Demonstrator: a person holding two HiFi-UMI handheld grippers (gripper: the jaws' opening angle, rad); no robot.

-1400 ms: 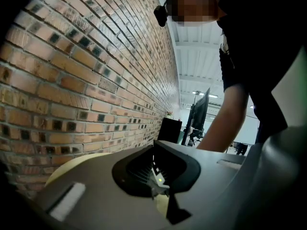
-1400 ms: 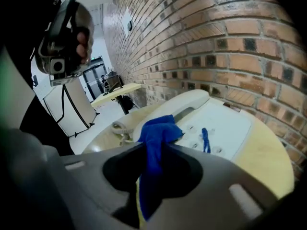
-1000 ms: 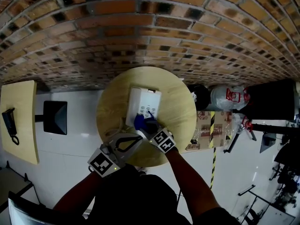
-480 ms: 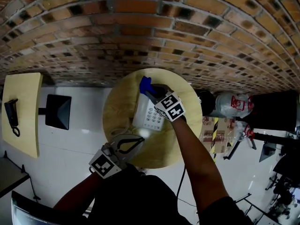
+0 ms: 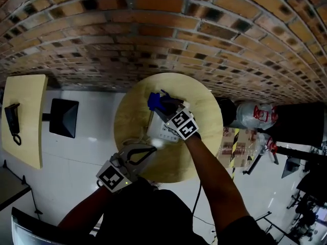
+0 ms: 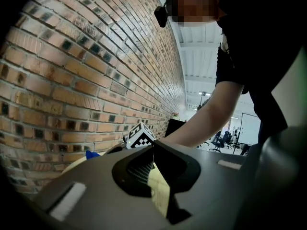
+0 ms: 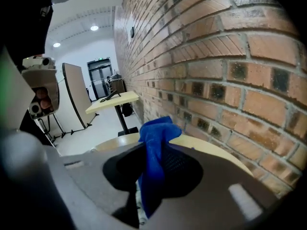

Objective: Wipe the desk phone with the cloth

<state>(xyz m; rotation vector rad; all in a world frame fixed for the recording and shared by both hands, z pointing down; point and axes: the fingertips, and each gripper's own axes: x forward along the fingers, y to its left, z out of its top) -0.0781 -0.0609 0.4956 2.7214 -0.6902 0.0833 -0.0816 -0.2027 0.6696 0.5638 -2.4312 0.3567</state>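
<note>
- desk phone [image 5: 161,130]: white, on the round table [image 5: 204,137], centre of the head view, keypad up; its right part is covered by the right gripper's marker cube
- cloth [image 5: 155,101]: blue, bunched at the phone's upper-left end, near the table's far rim by the brick wall [image 5: 153,34]
- right gripper [image 5: 164,107]: jaws narrow, pinching the cloth; a fold sticks up out past the tips in the right gripper view
- left gripper [image 5: 148,149]: lower left of the phone, apart from it, jaws together, nothing held
- step, judged: mid-wipe over the phone's top end
- risks: nothing holds the phone, so a firm stroke may push it across the table toward the rim; only a small pinch holds the cloth, so drag may pull it loose; hard jaw tips may scrape the keys if the cloth bunches aside
</note>
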